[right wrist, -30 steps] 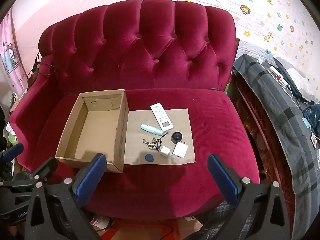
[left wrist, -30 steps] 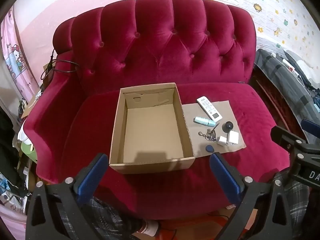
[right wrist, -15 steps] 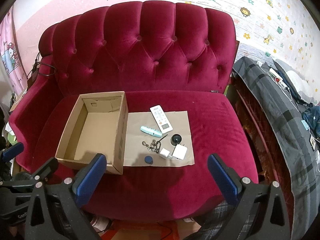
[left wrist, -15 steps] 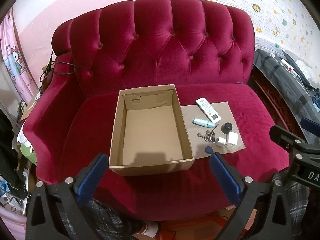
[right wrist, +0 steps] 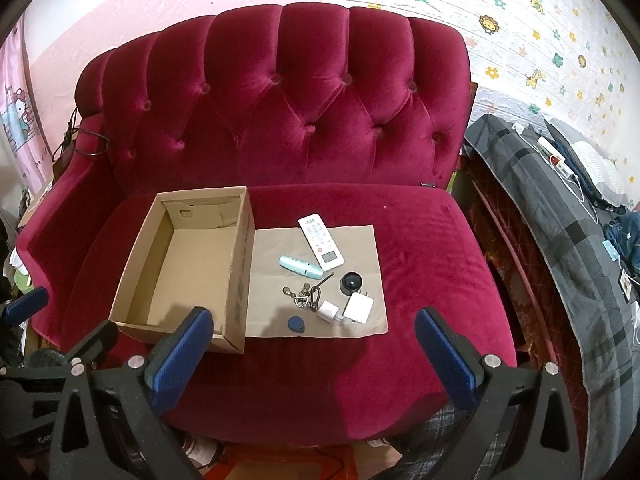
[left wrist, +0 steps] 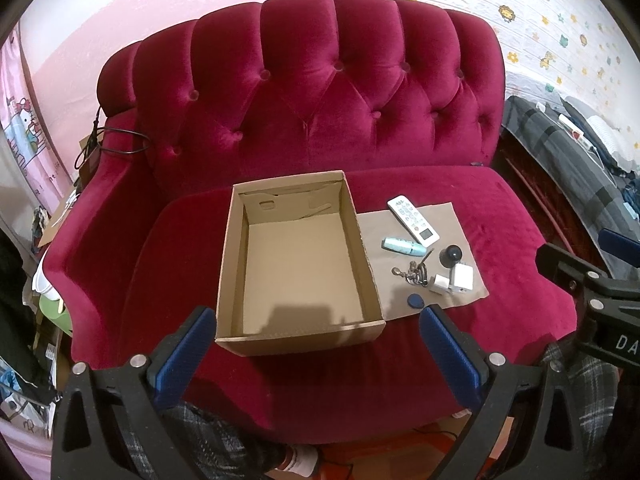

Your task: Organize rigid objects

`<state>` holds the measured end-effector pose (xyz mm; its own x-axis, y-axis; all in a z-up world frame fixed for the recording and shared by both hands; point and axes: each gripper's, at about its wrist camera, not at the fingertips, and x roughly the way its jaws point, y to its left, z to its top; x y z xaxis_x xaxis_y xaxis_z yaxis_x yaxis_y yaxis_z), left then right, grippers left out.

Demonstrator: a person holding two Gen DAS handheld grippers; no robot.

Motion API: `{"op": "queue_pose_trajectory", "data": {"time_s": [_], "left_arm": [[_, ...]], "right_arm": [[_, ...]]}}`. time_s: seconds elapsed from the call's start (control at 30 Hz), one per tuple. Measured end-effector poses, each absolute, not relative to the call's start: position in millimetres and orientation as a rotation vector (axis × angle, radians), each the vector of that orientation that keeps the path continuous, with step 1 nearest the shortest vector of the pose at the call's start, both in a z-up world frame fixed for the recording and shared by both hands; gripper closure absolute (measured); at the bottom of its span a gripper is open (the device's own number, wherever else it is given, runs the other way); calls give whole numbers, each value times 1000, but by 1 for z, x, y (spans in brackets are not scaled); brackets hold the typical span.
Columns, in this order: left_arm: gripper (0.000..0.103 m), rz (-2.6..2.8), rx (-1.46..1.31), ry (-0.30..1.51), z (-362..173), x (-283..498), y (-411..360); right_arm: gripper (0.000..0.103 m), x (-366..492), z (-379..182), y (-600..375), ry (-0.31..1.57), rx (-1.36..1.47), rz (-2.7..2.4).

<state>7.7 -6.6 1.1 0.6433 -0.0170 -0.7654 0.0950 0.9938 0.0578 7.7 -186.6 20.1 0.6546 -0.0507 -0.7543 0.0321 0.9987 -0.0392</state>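
An empty cardboard box (left wrist: 296,264) (right wrist: 188,272) sits on the red sofa seat. To its right a brown paper sheet (right wrist: 360,248) carries a white remote (right wrist: 321,241) (left wrist: 413,221), a pale teal tube (right wrist: 301,267) (left wrist: 403,246), a key bunch (right wrist: 306,295) (left wrist: 412,273), a black round cap (right wrist: 351,282), two white chargers (right wrist: 352,309) (left wrist: 454,282) and a blue tag (right wrist: 296,324) (left wrist: 416,302). My left gripper (left wrist: 316,354) is open, in front of the box. My right gripper (right wrist: 314,354) is open, in front of the sheet.
The tufted red sofa (right wrist: 280,100) fills the middle. A grey plaid blanket (right wrist: 560,216) with cables and clothes lies to the right. Clutter and a black cable (left wrist: 116,144) sit at the sofa's left arm. Plaid-trousered legs show below.
Both grippers have moved slightly closer to the sofa, so the box and the items look a little larger. Both stay open.
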Motion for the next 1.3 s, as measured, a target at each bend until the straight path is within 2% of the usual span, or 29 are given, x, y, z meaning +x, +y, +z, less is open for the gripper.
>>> {"op": "queue_pose_trajectory", "data": {"time_s": [1.3], "left_arm": [[0, -88, 87, 893, -7, 38, -2]], "right_arm": [[0, 36, 2, -198, 891, -6, -70]]}}
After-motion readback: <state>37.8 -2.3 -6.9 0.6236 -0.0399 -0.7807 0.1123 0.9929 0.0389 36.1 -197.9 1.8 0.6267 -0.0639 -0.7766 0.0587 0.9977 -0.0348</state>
